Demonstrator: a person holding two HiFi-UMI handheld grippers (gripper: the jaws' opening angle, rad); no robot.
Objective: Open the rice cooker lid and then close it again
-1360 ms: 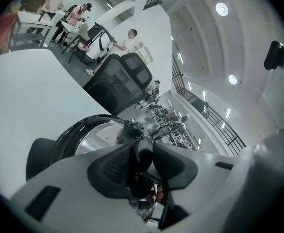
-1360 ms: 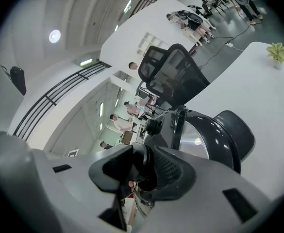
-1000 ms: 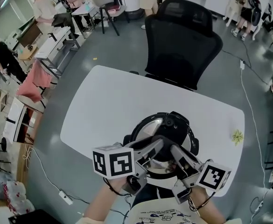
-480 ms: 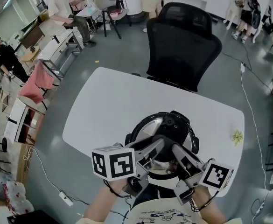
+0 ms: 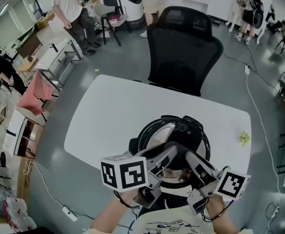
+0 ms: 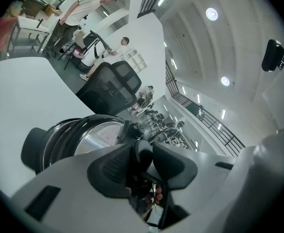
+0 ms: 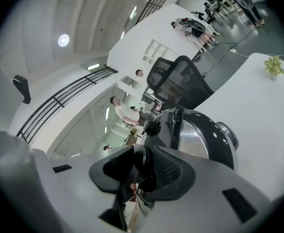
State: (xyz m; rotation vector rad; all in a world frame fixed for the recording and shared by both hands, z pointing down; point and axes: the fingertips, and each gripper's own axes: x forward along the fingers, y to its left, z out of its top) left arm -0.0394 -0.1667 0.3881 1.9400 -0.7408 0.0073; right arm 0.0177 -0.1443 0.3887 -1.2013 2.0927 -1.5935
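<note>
A black rice cooker (image 5: 179,130) stands on the white table (image 5: 113,111) right in front of me. Its lid is up, and the silver underside (image 6: 91,137) (image 7: 200,140) faces both grippers. My left gripper (image 5: 167,161) (image 6: 144,161) and my right gripper (image 5: 187,162) (image 7: 142,168) meet over the cooker's near side. Each is shut on a black rounded part of the lid near its front edge. The marker cubes hide the cooker's near wall in the head view.
A black office chair (image 5: 183,48) stands behind the table's far edge. A small yellow-green paper flower (image 5: 243,138) (image 7: 275,65) lies near the table's right edge. People and desks (image 5: 59,48) fill the back left, and cables run across the floor.
Both grippers have risen a little, still clamped on the lid's black part. A person at the back left has walked to the right.
</note>
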